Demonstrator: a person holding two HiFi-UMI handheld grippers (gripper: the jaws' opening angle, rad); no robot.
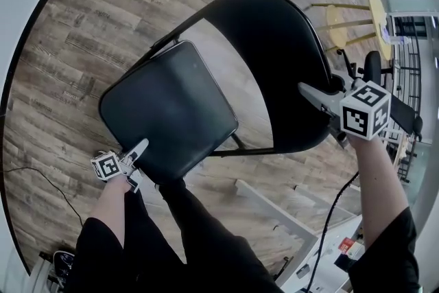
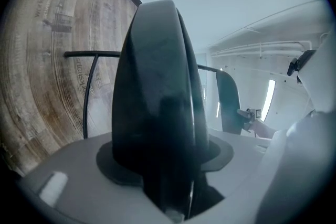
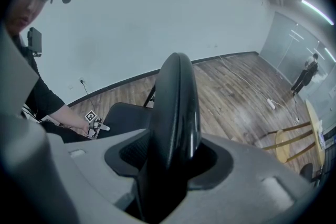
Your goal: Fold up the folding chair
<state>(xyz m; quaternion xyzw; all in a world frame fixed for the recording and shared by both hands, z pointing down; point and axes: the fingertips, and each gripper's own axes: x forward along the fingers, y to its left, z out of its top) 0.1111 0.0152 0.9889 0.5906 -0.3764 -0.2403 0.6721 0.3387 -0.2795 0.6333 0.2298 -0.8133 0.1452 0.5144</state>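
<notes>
A black folding chair stands unfolded on the wood floor, its padded seat (image 1: pixel 168 110) below me and its curved backrest (image 1: pixel 274 58) to the right. My left gripper (image 1: pixel 140 147) is shut on the seat's near edge; the left gripper view shows that edge (image 2: pixel 157 102) filling the jaws. My right gripper (image 1: pixel 309 94) is shut on the backrest's top rim, which runs between the jaws as a black band (image 3: pixel 173 113) in the right gripper view. That view also takes in the seat (image 3: pixel 123 115) and the left gripper (image 3: pixel 102 126) beyond it.
Round wooden stools (image 1: pixel 339 20) stand at the upper right. A white frame (image 1: pixel 274 206) lies on the floor close to my legs. A black cable (image 1: pixel 41 178) trails at the lower left. A person (image 3: pixel 307 73) stands far off by a glass wall.
</notes>
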